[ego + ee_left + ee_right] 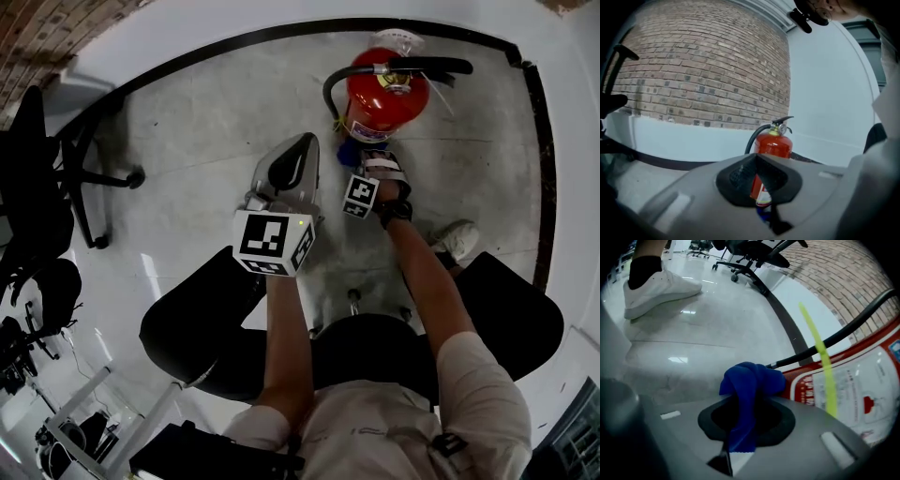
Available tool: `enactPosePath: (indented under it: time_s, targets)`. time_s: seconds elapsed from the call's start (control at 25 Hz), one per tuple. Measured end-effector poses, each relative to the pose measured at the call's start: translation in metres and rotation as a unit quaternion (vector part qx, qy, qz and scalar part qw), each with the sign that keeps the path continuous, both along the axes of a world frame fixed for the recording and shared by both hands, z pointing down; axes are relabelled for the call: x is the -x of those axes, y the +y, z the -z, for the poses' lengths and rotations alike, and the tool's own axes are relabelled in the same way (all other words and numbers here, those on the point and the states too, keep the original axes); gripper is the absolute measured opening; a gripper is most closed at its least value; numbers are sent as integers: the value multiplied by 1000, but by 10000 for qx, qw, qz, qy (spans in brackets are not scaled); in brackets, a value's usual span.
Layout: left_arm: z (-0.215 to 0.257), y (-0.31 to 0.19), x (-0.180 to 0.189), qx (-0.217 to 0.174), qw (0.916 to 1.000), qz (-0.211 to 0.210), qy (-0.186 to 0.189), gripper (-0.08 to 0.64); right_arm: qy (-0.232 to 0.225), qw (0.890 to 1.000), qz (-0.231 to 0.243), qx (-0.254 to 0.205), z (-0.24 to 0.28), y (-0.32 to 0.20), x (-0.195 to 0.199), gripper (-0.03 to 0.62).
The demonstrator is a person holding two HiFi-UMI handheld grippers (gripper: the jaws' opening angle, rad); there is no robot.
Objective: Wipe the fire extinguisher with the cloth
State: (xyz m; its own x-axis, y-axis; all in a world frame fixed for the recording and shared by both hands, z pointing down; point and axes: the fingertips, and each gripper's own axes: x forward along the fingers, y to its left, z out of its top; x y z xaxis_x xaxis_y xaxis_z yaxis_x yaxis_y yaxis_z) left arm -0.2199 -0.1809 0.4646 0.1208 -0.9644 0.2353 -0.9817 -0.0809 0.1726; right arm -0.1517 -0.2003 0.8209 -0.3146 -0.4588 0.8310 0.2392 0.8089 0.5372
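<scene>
A red fire extinguisher (384, 94) with a black hose and handle stands on the floor near the wall. My right gripper (356, 164) is low beside its base, shut on a blue cloth (348, 152). In the right gripper view the cloth (751, 380) bunches out of the right gripper (749, 401) and touches the extinguisher's lower body (853, 390), by the hose (834, 338) and a yellow strip (819, 352). My left gripper (302, 142) hovers just left of it, shut and holding nothing. In its own view the left gripper (757, 160) points at the extinguisher (774, 145).
A black office chair (52, 178) stands at the left. A black floor stripe (234, 42) runs along the white wall behind the extinguisher. The person's white shoe (457, 239) rests right of my right arm. A brick wall (703, 70) rises behind.
</scene>
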Motion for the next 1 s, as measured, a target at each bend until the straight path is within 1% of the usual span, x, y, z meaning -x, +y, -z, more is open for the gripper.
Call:
enactPosePath:
  time_s: [0.04,0.08,0.16,0.24,0.32,0.4,0.48,0.56,0.6,0.68,0.76,0.8,0.88,0.92,1.0]
  targets:
    - [-2,-2,2,24,10000,25,-10,2,-28,9999,-24,117,-4,0,1,84]
    - [-3,-3,4,38,10000,50,-20,2,-186,9994,-137,258,-1,1,2,84]
    - [0,-7,6,30,10000,65,-40,2,-770,9944,-499,518,23,3,3,84]
    - [9,-13,8,-63,10000,52,-40,2,-1320,9869,-747,548,62,6,4,84]
    - [24,-19,8,-225,9997,19,-23,2,-1773,9794,-876,401,113,7,1,84]
    - [44,-24,8,-403,9992,-21,-25,2,-2340,9665,-1039,209,176,9,-3,84]
    - [67,-26,11,-588,9983,-28,-48,2,-3029,9458,-1170,5,244,9,-10,84]
    - [91,-29,11,-768,9970,-36,-98,2,-3544,9255,-1292,-341,303,-1,-26,86]
    - [101,-31,9,-849,9963,-51,-124,2,-3708,9172,-1351,-550,328,-9,-35,86]
    - [117,-33,3,-982,9950,-104,-147,2,-3898,9046,-1435,-957,369,-29,-46,86]
    - [124,-32,-4,-1038,9944,-161,-152,2,-3962,8972,-1472,-1279,395,-47,-46,86]
    - [124,-31,-8,-1034,9943,-184,-156,2,-3976,8956,-1468,-1350,401,-53,-42,86]
    - [121,-28,-15,-1006,9946,-220,-156,2,-4073,8913,-1498,-1311,400,-58,-34,86]
    - [120,-27,-17,-989,9947,-233,-147,2,-4182,8863,-1568,-1230,395,-57,-32,86]
    - [116,-25,-20,-948,9951,-241,-144,2,-4456,8712,-1782,-1037,380,-48,-33,86]
